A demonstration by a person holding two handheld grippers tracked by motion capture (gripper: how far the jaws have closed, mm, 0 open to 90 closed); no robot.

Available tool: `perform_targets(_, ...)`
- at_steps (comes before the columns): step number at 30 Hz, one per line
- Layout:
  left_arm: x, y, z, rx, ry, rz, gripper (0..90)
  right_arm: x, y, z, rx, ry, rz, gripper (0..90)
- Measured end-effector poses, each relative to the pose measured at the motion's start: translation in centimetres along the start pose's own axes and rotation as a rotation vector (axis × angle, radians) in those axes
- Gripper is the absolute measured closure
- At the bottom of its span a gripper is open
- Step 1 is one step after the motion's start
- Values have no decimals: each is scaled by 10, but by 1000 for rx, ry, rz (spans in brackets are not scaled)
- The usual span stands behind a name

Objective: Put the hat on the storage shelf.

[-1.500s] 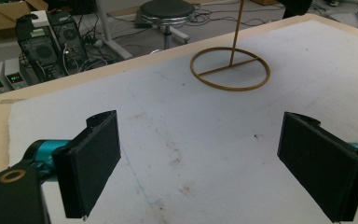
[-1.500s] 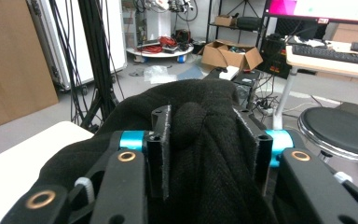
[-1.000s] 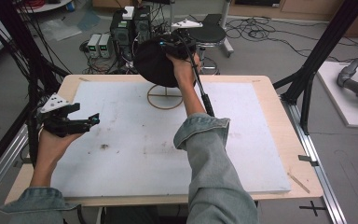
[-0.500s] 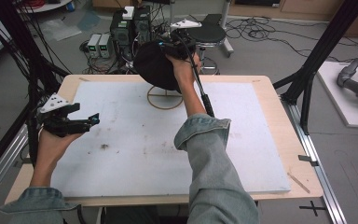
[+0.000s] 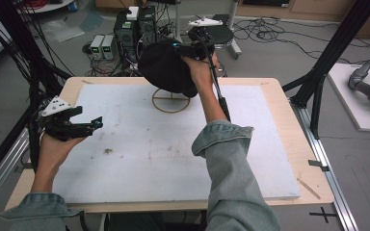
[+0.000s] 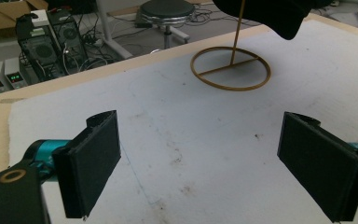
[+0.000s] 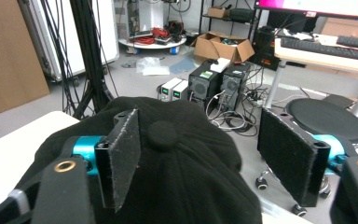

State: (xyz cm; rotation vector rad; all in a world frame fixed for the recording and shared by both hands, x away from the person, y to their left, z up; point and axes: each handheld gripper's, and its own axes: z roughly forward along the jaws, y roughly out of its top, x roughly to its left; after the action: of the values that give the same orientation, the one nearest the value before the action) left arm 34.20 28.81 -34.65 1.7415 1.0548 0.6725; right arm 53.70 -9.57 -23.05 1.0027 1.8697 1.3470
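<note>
Holding steady since before | left tool (image 5: 84, 126) wide | right tool (image 7: 205, 154) wide over cap (image 5: 166, 67)

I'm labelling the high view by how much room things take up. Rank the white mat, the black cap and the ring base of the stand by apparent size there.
1. white mat
2. black cap
3. ring base

The cap sits higher, nearer the camera, so its lead over the ring base is unsure.
</note>
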Motion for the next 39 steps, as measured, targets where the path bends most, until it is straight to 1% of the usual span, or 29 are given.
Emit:
perform_targets(4, -1, 0, 1, 2, -1, 4, 133, -10, -1, -13, -1, -11, 9, 271)
perform_targets(5, -1, 0, 1, 4, -2, 6, 133, -10, -1, -13, -1, -11, 9, 271)
perform_targets(6, -2, 0, 1, 3, -2, 7, 133, -15, -3, -19, 15, -21, 15, 239)
perform_targets(7, -2, 0, 1, 3, -2, 7, 133, -15, -3, -19, 15, -21, 15, 239)
perform_targets(8, -2, 1, 1, 5, -1, 9, 133, -21, -7, -26, 22, -24, 31, 224)
perform_targets(9, -2, 1, 1, 5, -1, 9, 133, -21, -7, -26, 22, -24, 31, 224)
perform_targets(10, -2, 0, 2, 5, -2, 7, 133, -28, -10, -34, 28, -19, 41, 223)
perform_targets(14, -3, 0, 4, 15, 0, 12, 133, -38, -18, -50, 33, -35, 24, 220)
perform_targets(15, -3, 0, 4, 15, 0, 12, 133, -38, -18, -50, 33, -35, 24, 220)
perform_targets(16, -3, 0, 5, 13, -2, 11, 133, -43, -22, -58, 38, -42, 20, 214)
perform_targets(17, -3, 0, 5, 13, -2, 11, 134, -43, -22, -58, 38, -42, 20, 214)
perform_targets(18, -3, 0, 5, 12, -2, 11, 133, -47, -26, -64, 59, -43, 23, 188)
perform_targets(19, -3, 0, 5, 12, -2, 11, 133, -47, -26, -64, 59, -43, 23, 188)
perform_targets(20, -3, 1, 6, 10, -2, 10, 133, -50, -29, -72, 63, -42, 25, 177)
perform_targets(22, -3, 1, 6, 13, -2, 10, 133, -53, -34, -81, 49, -38, 25, 175)
perform_targets(23, -3, 1, 6, 13, -2, 10, 133, -53, -34, -81, 49, -38, 25, 175)
perform_targets(24, -3, 1, 7, 13, -2, 10, 133, -55, -39, -88, 66, -39, 29, 146)
perform_targets(26, -3, 1, 7, 15, -1, 11, 133, -56, -42, -91, 66, -42, 30, 144)
perform_targets(27, -3, 1, 8, 17, -1, 12, 133, -58, -45, -95, 63, -39, 30, 143)
perform_targets(28, -3, 1, 9, 19, -1, 10, 133, -60, -50, -102, 74, -42, 33, 128)
perform_targets(29, -3, 1, 9, 19, -1, 10, 133, -60, -50, -102, 74, -42, 33, 128)
perform_targets(30, -2, 1, 10, 21, 0, 8, 133, -63, -55, -112, 61, -41, 44, 128)
perform_targets(32, -2, 1, 11, 23, 0, 8, 133, -64, -59, -119, 58, -44, 46, 128)
perform_targets(33, -2, 1, 11, 23, 0, 8, 133, -64, -59, -119, 58, -44, 46, 128)
perform_targets(34, -2, 1, 12, 25, 1, 9, 133, -67, -64, -127, 60, -46, 42, 125)
perform_targets(35, -2, 1, 12, 25, 1, 9, 133, -67, -64, -127, 60, -46, 42, 125)
perform_targets(36, -1, 1, 12, 29, 4, 11, 133, -68, -68, -134, 57, -45, 45, 125)
perform_targets(38, -1, 1, 13, 26, 3, 7, 133, -70, -74, -142, 43, -36, 58, 123)
perform_targets(39, -1, 1, 13, 26, 3, 7, 133, -70, -74, -142, 43, -36, 58, 123)
